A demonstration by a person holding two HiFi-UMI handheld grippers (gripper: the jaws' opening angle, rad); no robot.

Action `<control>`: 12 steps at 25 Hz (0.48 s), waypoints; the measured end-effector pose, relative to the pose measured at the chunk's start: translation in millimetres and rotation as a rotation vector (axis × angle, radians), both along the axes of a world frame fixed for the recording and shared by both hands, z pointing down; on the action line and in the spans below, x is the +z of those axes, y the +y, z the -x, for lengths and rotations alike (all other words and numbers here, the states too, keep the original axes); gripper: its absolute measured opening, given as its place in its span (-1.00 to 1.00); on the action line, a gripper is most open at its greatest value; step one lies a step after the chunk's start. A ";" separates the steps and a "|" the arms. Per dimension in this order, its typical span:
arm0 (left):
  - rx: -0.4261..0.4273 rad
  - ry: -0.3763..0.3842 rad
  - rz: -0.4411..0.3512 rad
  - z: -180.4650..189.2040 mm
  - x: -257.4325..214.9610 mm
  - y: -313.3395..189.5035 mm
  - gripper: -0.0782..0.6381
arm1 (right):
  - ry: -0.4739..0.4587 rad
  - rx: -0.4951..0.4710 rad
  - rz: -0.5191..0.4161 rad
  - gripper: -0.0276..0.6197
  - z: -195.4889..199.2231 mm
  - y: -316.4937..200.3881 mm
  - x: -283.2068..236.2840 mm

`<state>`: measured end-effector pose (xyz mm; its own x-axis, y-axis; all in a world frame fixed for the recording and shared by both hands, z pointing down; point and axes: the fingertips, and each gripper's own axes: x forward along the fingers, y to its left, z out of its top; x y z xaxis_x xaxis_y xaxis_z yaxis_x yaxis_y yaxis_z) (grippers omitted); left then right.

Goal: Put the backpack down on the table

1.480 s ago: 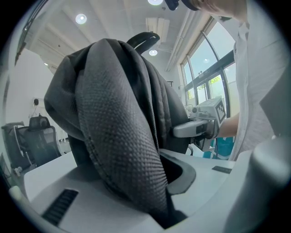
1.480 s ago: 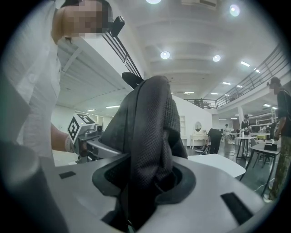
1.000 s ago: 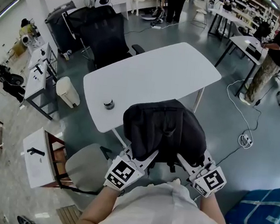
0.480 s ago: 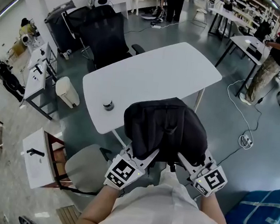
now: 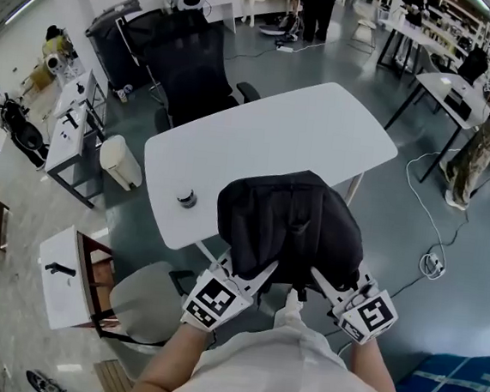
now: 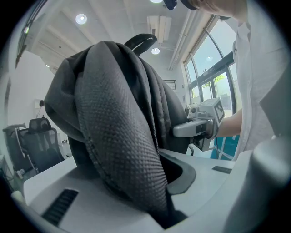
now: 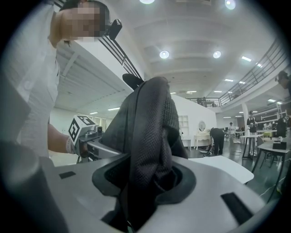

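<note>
Both grippers carry the black backpack (image 5: pixel 289 225) in front of the person, apparently not yet resting on the white table (image 5: pixel 268 133) and overlapping its near edge. The left gripper (image 5: pixel 254 275) pinches a fold of mesh padding, and the right gripper (image 5: pixel 321 282) bites a bunched strap – neither pair of jaws stands free. The risk is the landing: set down too close to that near edge, the slack bag could slump off. A fold sliding from either pinch would tilt it – possibly toward the small dark jar (image 5: pixel 188 198).
</note>
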<state>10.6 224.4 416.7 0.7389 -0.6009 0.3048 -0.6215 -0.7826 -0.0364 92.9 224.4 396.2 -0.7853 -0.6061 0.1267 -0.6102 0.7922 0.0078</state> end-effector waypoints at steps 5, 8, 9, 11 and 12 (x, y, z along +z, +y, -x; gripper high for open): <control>-0.024 -0.005 0.002 -14.4 -2.1 -39.9 -0.53 | -0.006 -0.025 0.003 -0.40 -14.8 -42.2 -1.4; -0.044 -0.009 0.003 -27.0 -4.3 -65.4 -0.53 | -0.012 -0.040 0.003 -0.40 -27.3 -68.9 -3.0; -0.048 -0.011 0.003 -31.3 -5.0 -73.1 -0.53 | -0.013 -0.045 0.002 -0.40 -31.6 -77.1 -3.8; -0.057 -0.015 0.000 -38.6 -7.0 -88.0 -0.53 | -0.016 -0.055 -0.003 -0.40 -39.0 -92.8 -5.9; -0.061 -0.016 -0.002 -42.1 -7.9 -95.3 -0.53 | -0.019 -0.058 -0.007 -0.40 -42.5 -100.3 -6.9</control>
<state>52.6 129.1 408.8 0.6958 -0.6454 0.3152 -0.6673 -0.7432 -0.0486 135.4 124.1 389.3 -0.8214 -0.5602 0.1071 -0.5632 0.8263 0.0024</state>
